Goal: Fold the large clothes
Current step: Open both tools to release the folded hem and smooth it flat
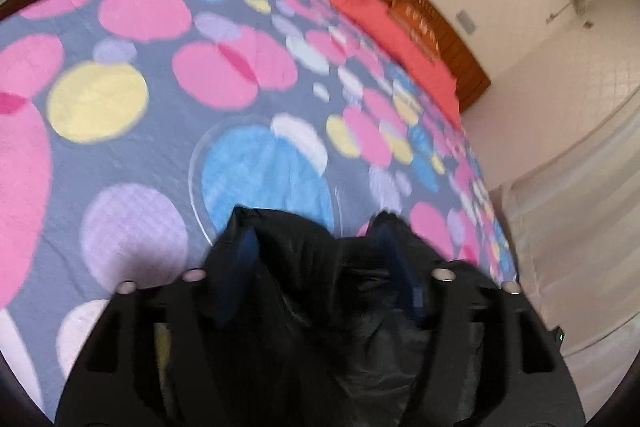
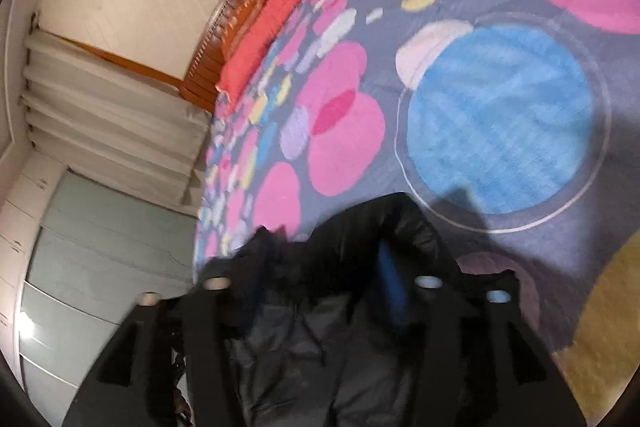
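Note:
A black, slightly shiny padded garment lies bunched at the near edge of the bed, over and between the fingers of my left gripper. Its jaws stand wide apart, and the blue pads show on each side with loose cloth between them. In the right wrist view the same black garment drapes across my right gripper. That gripper's jaws are also spread. One blue pad is visible, while the other finger is hidden under the cloth. Neither gripper visibly pinches the fabric.
The bed is covered by a grey quilt with big pink, blue, yellow and lilac dots. A red pillow lies against the wooden headboard. Pale curtains and a wardrobe stand beside the bed.

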Demonstrator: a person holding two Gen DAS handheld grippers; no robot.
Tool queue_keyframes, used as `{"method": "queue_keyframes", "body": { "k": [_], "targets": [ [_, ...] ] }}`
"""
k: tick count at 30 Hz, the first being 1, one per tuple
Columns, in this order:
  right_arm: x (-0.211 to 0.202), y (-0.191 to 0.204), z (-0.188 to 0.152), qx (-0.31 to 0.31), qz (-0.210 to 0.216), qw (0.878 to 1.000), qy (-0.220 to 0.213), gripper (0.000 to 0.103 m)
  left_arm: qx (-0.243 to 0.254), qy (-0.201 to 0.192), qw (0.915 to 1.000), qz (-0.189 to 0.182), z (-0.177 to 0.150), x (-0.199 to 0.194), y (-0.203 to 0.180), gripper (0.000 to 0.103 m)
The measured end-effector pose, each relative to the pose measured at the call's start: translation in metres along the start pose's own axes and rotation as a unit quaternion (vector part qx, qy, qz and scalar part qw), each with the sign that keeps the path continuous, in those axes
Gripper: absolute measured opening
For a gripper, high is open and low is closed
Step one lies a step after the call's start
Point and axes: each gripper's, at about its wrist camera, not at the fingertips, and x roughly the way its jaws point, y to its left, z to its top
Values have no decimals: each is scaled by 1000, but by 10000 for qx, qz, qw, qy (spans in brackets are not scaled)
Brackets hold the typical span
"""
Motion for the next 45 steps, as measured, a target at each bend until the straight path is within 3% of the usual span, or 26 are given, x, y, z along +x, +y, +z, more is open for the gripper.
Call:
{"method": "queue_keyframes", "body": {
  "k": [3, 7, 12, 15, 19, 23, 29, 37, 40, 42, 45],
  "targets": [
    [-17, 13, -3, -202, -122, 9996, -174, 61, 229, -277, 9992, 157, 3, -23, -8, 73],
    [-24, 62, -27, -1106, -525, 9915, -450, 61, 666, -238, 9970, 309, -12, -34, -30, 73],
    [20, 134, -75, -2289, -791, 9700, -214, 60, 1622, -90, 9851, 562, -51, -14, -79, 73],
    [55, 157, -95, -2740, -908, 9574, -27, 60, 1772, 61, 9817, 695, -63, 12, -93, 73],
    [100, 177, -119, -3534, -1448, 9242, 47, 53, 1788, 70, 9791, 967, -69, 44, -95, 73],
    [130, 167, -136, -4019, -1955, 8945, 137, 48, 1865, 163, 9737, 1300, -74, 69, -87, 73],
    [154, 142, -142, -3861, -2157, 8961, 374, 48, 2088, 247, 9659, 1511, -84, 92, -84, 74],
    [153, 138, -140, -3717, -2011, 9057, 331, 48, 2199, 273, 9613, 1638, -87, 103, -83, 74],
    [124, 143, -131, -3600, -1822, 9147, 224, 48, 2129, 498, 9646, 1473, -78, 80, -83, 74],
    [96, 145, -116, -3561, -1823, 9165, -48, 49, 1952, 218, 9713, 1340, -68, 51, -76, 74],
    [66, 139, -88, -3591, -2153, 9072, -416, 49, 1809, -184, 9727, 1440, -51, 21, -57, 75]
  ]
}}
